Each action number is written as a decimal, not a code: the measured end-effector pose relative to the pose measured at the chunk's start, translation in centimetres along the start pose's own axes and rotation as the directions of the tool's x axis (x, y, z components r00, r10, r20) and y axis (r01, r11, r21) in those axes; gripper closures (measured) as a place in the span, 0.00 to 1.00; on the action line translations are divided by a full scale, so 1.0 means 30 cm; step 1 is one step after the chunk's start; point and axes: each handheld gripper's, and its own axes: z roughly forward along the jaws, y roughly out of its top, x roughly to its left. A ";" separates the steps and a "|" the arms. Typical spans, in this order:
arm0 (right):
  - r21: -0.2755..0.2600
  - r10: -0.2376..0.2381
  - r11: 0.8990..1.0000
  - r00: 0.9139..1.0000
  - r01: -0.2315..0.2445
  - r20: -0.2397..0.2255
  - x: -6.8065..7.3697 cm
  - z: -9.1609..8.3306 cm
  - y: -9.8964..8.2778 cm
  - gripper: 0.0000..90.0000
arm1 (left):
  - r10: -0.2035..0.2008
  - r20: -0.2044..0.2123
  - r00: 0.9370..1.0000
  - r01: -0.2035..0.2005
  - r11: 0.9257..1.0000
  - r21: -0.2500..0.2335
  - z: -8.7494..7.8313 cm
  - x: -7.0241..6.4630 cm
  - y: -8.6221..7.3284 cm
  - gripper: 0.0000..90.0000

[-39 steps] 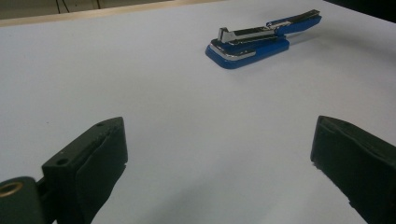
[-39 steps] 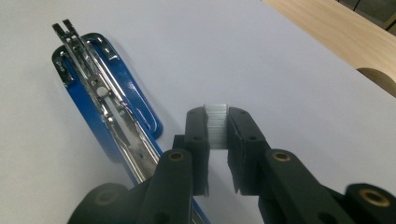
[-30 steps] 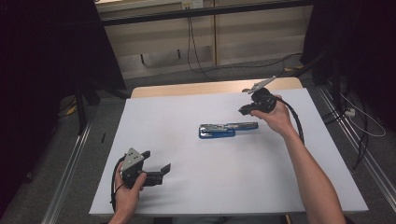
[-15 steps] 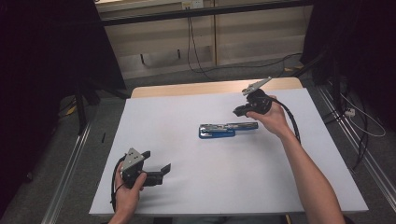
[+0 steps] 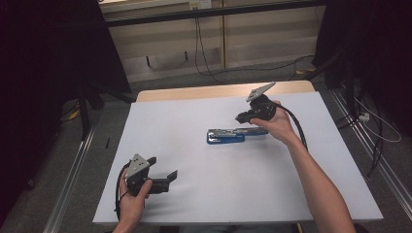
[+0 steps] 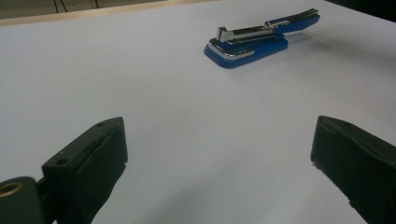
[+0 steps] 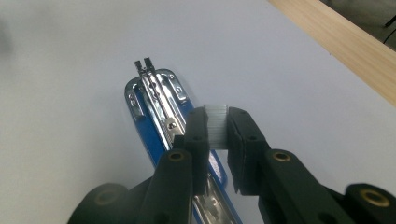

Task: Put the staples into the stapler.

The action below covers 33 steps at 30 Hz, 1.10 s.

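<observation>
A: The left gripper (image 5: 163, 178) sits low at the bottom left, jaws wide apart, holding nothing.

B: And the right gripper (image 7: 216, 128)?

A: It pinches a little strip of staples (image 7: 216, 122), right over the open blue stapler (image 5: 232, 135) in the middle of the white table (image 5: 194, 204).

B: Anything new?

A: That hand slid a bit toward the middle since the earlier picture. I think loading comes next.
</observation>
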 end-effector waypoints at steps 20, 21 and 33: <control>-0.005 -0.036 0.999 0.998 0.036 -0.058 0.034 0.056 0.036 0.88 | 0.003 0.004 1.000 -0.003 1.000 0.002 0.002 -0.001 0.000 0.04; -0.006 -0.036 0.999 0.998 0.036 -0.060 0.036 0.058 0.038 0.88 | 0.003 0.004 1.000 -0.003 1.000 0.002 0.002 0.000 0.000 0.04; -0.009 -0.060 0.998 0.995 0.059 -0.074 0.054 0.084 0.074 0.88 | 0.002 0.002 1.000 -0.002 1.000 0.001 0.001 0.000 0.000 0.04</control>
